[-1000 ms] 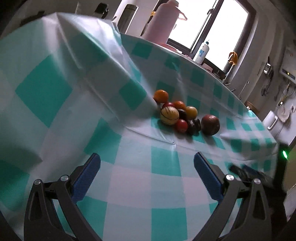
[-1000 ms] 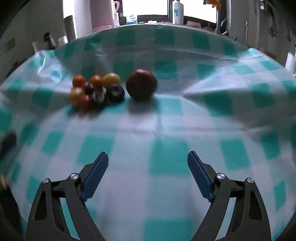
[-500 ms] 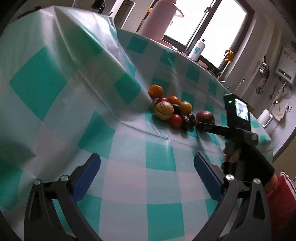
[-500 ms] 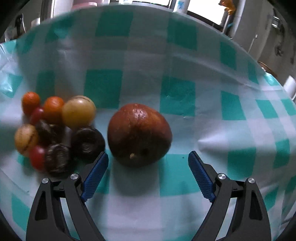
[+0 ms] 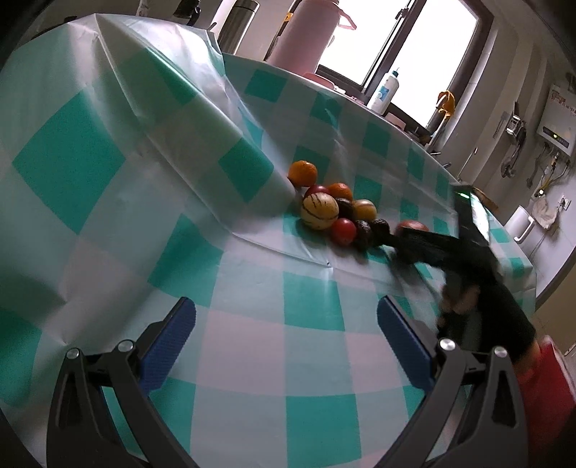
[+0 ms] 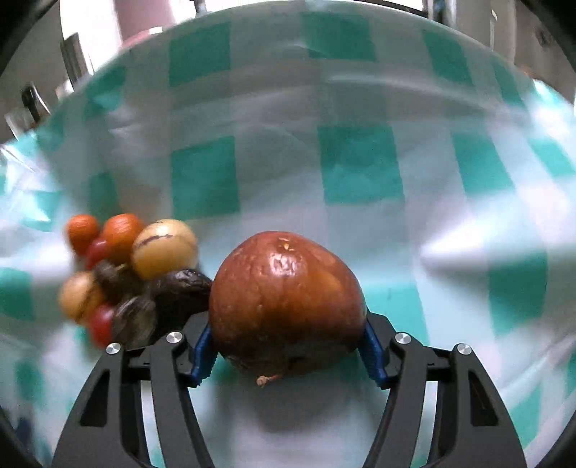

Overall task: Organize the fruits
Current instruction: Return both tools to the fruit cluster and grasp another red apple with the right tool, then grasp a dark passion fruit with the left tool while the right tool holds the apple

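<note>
A pile of small fruits lies on the teal-checked tablecloth: oranges, red tomatoes, a striped yellow fruit and dark wrinkled ones. It also shows in the right wrist view. A large red-brown fruit sits between the blue pads of my right gripper, which touch both its sides. In the left wrist view the right gripper covers most of that fruit. My left gripper is open and empty, well short of the pile.
A raised fold of cloth stands left of the pile. A pink thermos, a steel flask and a white bottle stand at the back by the window. The table edge drops off at the right.
My right gripper moved forward to the large red-brown fruit and its jaws narrowed onto it. The left gripper hardly moved.
</note>
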Demonstrator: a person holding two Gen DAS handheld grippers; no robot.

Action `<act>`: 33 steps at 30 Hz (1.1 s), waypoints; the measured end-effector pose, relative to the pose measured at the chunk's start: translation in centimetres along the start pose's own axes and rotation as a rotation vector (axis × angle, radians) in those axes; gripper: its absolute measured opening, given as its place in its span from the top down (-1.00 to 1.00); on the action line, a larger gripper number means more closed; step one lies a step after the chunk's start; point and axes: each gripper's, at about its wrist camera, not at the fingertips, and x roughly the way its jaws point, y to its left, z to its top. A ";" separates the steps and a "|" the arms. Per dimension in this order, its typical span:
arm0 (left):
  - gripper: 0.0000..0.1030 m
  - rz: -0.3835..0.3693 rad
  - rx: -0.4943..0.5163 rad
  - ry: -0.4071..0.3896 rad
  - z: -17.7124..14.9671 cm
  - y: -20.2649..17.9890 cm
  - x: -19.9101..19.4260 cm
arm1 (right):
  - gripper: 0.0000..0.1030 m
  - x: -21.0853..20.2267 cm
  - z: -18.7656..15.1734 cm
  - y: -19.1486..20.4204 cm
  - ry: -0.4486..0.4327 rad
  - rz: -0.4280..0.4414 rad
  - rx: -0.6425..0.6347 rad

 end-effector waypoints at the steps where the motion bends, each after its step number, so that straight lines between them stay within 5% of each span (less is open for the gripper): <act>1: -0.96 0.001 0.000 0.002 0.0 0.0 0.0 | -0.22 -0.7 -0.6 -0.4 -0.010 0.020 0.011; 12: -0.96 0.015 0.017 0.026 0.1 -0.3 0.6 | -0.23 -6.5 -6.7 -3.6 -0.128 0.136 0.105; 15: -0.96 0.065 0.074 0.037 0.0 -1.7 1.0 | -0.23 -7.1 -7.0 -5.1 -0.150 0.197 0.176; 21: -0.94 0.041 0.208 0.098 -0.2 -6.8 4.2 | -0.23 -7.5 -7.2 -6.6 -0.164 0.217 0.246; 33: -0.16 0.002 0.176 0.212 1.7 -13.7 13.6 | -0.24 -8.1 -7.4 -7.9 -0.207 0.190 0.287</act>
